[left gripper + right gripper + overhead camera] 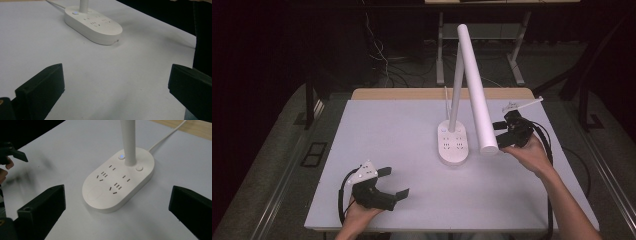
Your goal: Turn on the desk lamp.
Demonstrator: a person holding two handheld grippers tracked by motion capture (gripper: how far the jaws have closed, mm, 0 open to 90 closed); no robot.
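White, smooth plastic forms the desk lamp (453, 145): an oval base pierced with socket slots, a slim upright stem and a long cylindrical head tilted down to the base's right. It stands right of centre on the matte pale desk (387, 125). The left gripper (393, 183), near-left of the base, gapes wide and empty. The right gripper (501, 134), beside the head's tip, is likewise wide apart. The stem's top is cut off in both gripper views.

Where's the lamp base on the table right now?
In the high view the lamp base sits right of the table's middle, between the two grippers, nearer the right gripper. Its cord runs toward the table's far edge.
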